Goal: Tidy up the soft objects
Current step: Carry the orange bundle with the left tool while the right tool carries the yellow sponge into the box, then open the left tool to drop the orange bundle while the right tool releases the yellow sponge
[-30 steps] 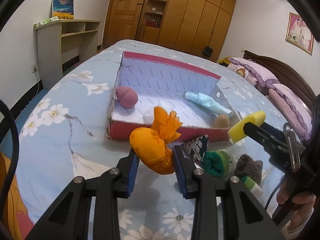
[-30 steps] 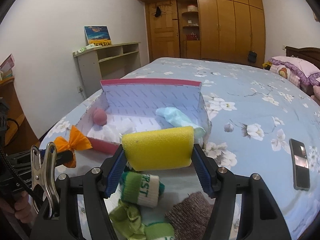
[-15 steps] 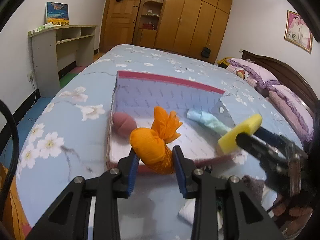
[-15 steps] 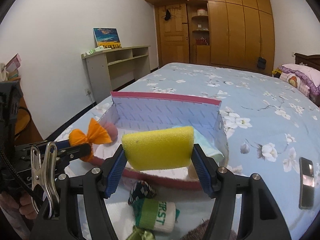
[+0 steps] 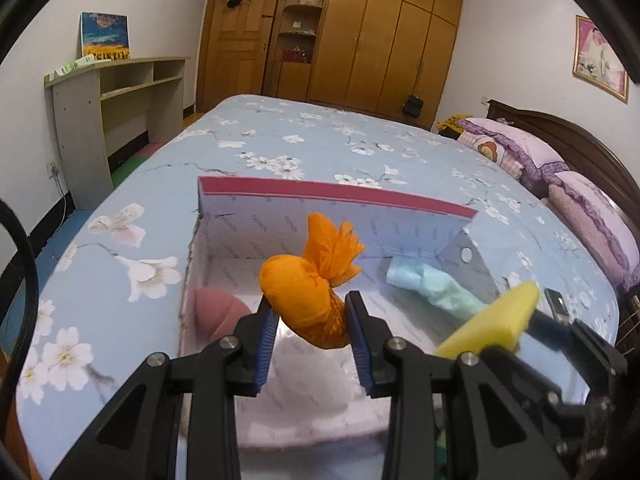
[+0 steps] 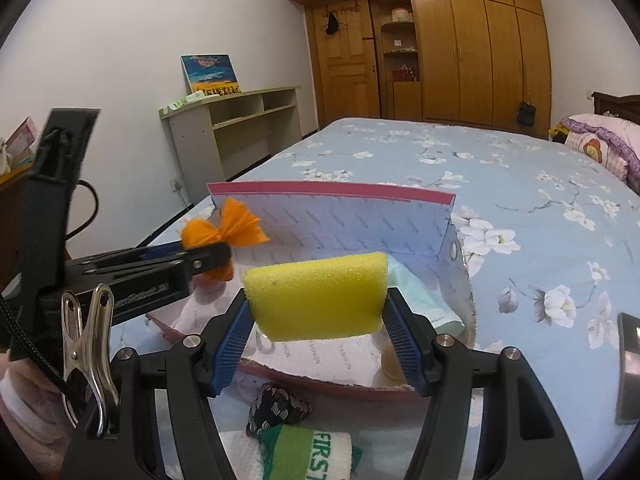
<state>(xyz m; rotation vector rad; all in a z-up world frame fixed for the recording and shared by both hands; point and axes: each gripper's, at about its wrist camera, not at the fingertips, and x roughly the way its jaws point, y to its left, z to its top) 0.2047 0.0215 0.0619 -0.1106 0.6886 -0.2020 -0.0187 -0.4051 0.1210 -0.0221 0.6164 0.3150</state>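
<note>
My left gripper (image 5: 312,320) is shut on an orange cloth bundle (image 5: 308,292) and holds it over the near left part of the open red-rimmed box (image 5: 336,192). The bundle (image 6: 224,228) also shows in the right wrist view. My right gripper (image 6: 316,320) is shut on a yellow sponge (image 6: 316,296), above the box's front edge (image 6: 320,376); the sponge (image 5: 496,320) also shows in the left wrist view. Inside the box lie a pink ball (image 5: 218,314) and a light blue roll (image 5: 436,292).
On the bed in front of the box lie a dark patterned pouch (image 6: 280,404), a green-and-white rolled sock (image 6: 312,456) and a white cloth (image 6: 240,452). A phone (image 6: 628,364) lies to the right. Pillows (image 5: 520,148) are at the far right, a shelf unit (image 5: 116,112) at the left.
Both grippers have moved forward and up from the pile of soft things to above the box, each keeping its object.
</note>
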